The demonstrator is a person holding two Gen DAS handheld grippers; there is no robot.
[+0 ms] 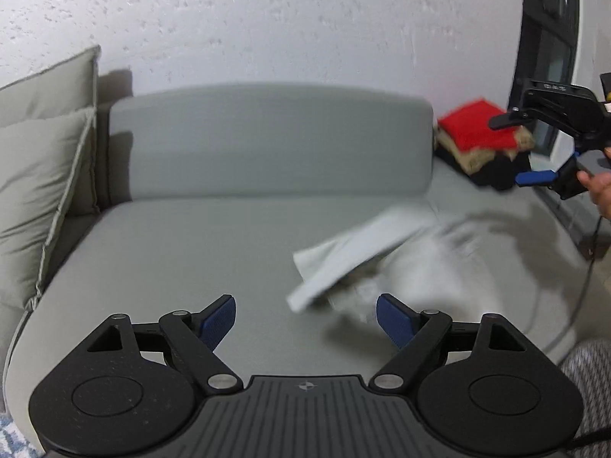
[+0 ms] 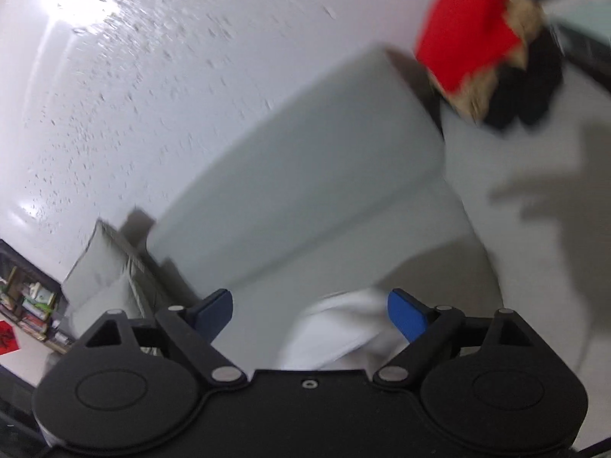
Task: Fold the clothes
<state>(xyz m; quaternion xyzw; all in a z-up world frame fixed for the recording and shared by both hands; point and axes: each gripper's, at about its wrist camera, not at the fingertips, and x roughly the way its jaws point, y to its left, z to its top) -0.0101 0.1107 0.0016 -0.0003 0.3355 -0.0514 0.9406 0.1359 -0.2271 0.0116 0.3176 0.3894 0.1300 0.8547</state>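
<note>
The pale grey garment lies blurred and rumpled on the sofa seat, right of middle, ahead of your left tongs. Those stand wide with nothing between the pads. Your right tongs are also spread wide and empty above the cloth. A stack of folded clothes, red on top, sits at the seat's far right end.

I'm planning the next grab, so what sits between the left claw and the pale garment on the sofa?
Nothing visible: only bare grey sofa seat lies between the open left claw and the blurred pale garment just beyond its fingertips.
</note>
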